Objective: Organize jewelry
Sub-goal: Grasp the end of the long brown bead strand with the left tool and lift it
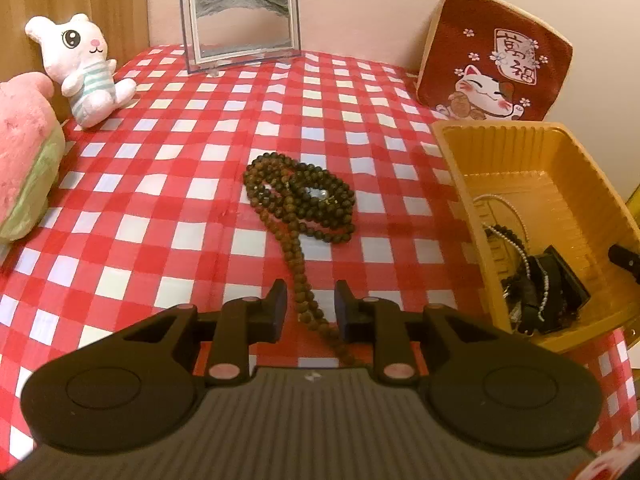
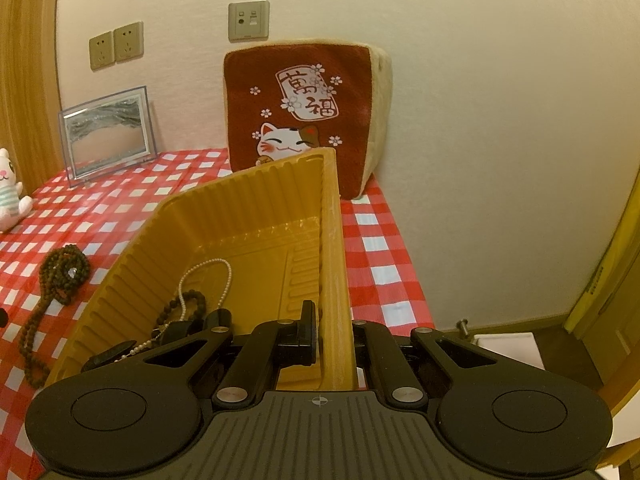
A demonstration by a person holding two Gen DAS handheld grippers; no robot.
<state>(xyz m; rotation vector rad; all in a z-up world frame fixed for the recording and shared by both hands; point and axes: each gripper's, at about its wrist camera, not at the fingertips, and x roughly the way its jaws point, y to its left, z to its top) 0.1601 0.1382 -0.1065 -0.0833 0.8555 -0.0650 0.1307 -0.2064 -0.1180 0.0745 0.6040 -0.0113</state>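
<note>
**Left tongs lining up on the bead tail**

The beads (image 1: 300,200) are lying on the checked cloth (image 1: 160,200), coiled in a dark heap ahead of the left tongs (image 1: 311,306), with one long tail running back and passing right between the two fingers. The jaws are standing a little apart, and I can't see the pads pressing on the strand, so nothing is gripped yet.

How will it handle? Limp and light, I'd judge: a strung cord that is going to drape, swing and trail once lifted, with round, smooth beads likely to slip. Pinching the tail alone would drag the coil along the cloth; taking hold in the heap, across several loops, looks the surer grip.

Over on the right, the right tongs (image 2: 334,330) are clamped together on the tray (image 2: 332,240) wall, one finger inside, one outside. The tray is sitting just right of the left tongs, already holding pearls (image 2: 208,276) and darker pieces.
</note>
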